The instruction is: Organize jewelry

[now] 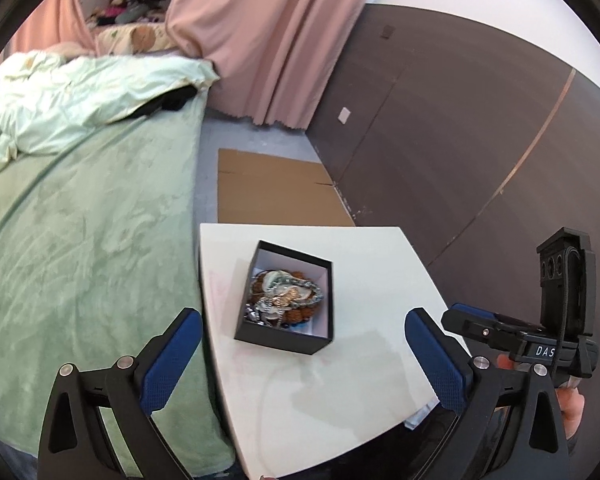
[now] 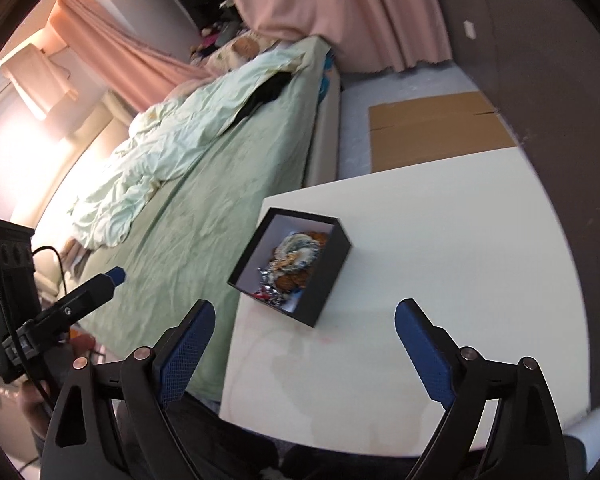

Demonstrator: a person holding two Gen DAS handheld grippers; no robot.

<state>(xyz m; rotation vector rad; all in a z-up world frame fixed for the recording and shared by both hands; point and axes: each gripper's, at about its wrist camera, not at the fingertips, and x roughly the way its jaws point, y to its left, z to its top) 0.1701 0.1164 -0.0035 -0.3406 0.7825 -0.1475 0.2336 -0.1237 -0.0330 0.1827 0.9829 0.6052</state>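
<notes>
A black open box point(image 1: 320, 342) with a white lining stands on the white table point(image 1: 380, 272). It holds a tangled heap of jewelry point(image 1: 286, 296): silver chains, gold pieces and brown beads. My left gripper point(image 1: 302, 330) is open and empty, held above the table's near side with the box between and beyond its blue pads. In the right wrist view the box point(image 2: 328, 280) sits near the table's left edge, the jewelry point(image 2: 294, 262) inside it. My right gripper point(image 2: 304, 322) is open and empty, just short of the box. It also shows in the left wrist view point(image 1: 480, 320).
A bed with a green cover point(image 1: 80, 240) runs along the table's left side. Flat cardboard point(image 1: 276, 192) lies on the floor beyond the table. A dark brown wall point(image 1: 460, 140) stands to the right, pink curtains point(image 1: 260, 40) behind. The table point(image 2: 440, 260) bears faint stains near me.
</notes>
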